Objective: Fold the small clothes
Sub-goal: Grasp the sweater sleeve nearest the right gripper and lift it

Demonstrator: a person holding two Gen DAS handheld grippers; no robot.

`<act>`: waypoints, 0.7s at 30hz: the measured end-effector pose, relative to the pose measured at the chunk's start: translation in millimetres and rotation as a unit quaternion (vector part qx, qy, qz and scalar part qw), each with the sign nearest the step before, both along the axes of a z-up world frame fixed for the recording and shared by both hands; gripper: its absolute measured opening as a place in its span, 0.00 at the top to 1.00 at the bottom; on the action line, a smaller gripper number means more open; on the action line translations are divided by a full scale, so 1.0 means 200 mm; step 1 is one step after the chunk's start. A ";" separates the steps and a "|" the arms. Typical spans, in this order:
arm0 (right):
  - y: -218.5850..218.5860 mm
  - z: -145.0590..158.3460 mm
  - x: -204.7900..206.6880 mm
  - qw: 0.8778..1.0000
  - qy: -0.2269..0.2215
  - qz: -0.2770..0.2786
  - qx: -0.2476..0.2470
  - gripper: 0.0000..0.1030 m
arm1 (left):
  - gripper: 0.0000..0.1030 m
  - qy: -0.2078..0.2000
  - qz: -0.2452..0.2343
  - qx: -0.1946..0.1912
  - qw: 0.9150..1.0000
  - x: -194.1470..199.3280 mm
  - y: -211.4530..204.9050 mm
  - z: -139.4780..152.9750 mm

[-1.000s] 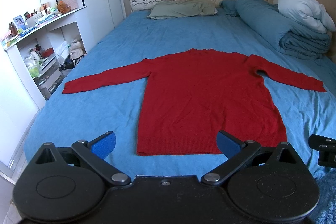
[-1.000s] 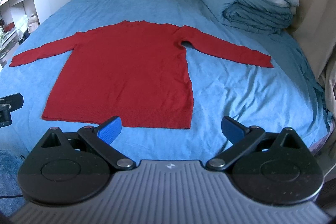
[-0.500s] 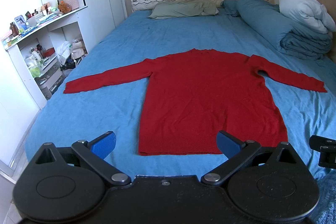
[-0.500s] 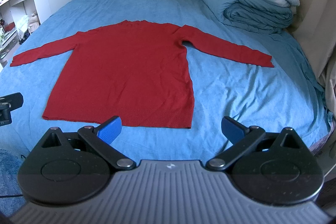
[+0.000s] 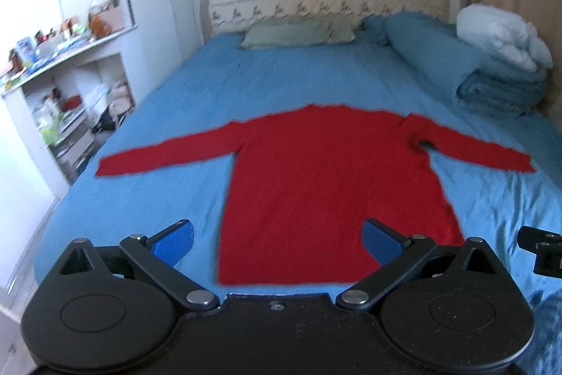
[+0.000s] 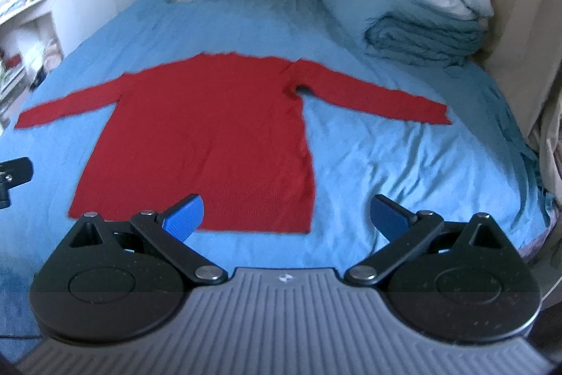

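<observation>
Nearest to the cameras, the left tool point(image 5: 277, 241) and the right tool point(image 6: 286, 216) both hang above the foot of the bed point(image 6: 386, 157) with their blue fingers spread wide apart and nothing between them. Just beyond them lies the red sweater point(image 5: 330, 185), flat on the blue sheet, its hem point(image 6: 196, 220) toward the tools and its neck toward the headboard. The left sleeve point(image 5: 165, 153) and the right sleeve point(image 6: 372, 97) are stretched out to the two sides. No fold is made yet, so the first grasp is probably the step in hand. Several things could go wrong from here. The knit looks thin and lies directly on the sheet, so a finger that goes down too deep may pinch the sheet together with the sweater, and then the sheet would lift and wrinkle. If a tool takes only one layer of the hem, the front may rise alone and the back stay behind, giving a crooked fold. Near the right armpit point(image 6: 291, 90) there is a small bunch of fabric, which may become a lump inside the fold. Both views are a little blurred, so a hasty descent could miss the edge. Farther away, the folded duvets point(image 6: 425, 34) lie well apart from the right sleeve and should not disturb the work.
</observation>
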State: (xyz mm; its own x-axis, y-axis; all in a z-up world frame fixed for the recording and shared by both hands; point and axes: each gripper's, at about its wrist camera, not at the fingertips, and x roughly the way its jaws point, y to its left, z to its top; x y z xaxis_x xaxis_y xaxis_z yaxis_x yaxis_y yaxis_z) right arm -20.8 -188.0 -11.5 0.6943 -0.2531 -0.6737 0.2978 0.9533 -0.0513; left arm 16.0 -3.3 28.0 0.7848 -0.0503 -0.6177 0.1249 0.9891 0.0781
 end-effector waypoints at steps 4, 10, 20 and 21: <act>-0.18 0.06 0.08 0.999 -0.025 -0.037 -0.014 0.00 | 0.00 -0.033 -0.030 -0.001 0.999 0.17 -0.15 0.07; -0.59 0.06 0.32 0.995 -0.044 -0.088 -0.030 0.00 | 0.00 -0.056 -0.062 -0.031 0.996 0.56 -0.41 0.11; -1.37 -0.31 0.80 0.985 -0.045 -0.166 -0.030 0.00 | 0.00 0.005 -0.136 -0.107 0.985 1.34 -0.90 -0.18; -1.45 -0.38 0.85 0.984 -0.047 -0.171 -0.019 0.00 | 0.00 0.014 -0.138 -0.102 0.985 1.42 -0.96 -0.25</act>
State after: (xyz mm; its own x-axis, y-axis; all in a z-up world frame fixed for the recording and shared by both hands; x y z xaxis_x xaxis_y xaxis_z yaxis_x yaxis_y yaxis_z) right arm 148.3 -478.1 -87.9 0.6228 -0.5061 -0.5966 0.6056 0.7946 -0.0419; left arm 300.1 -195.9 -21.0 0.7065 -0.3840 -0.5945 0.3897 0.9123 -0.1260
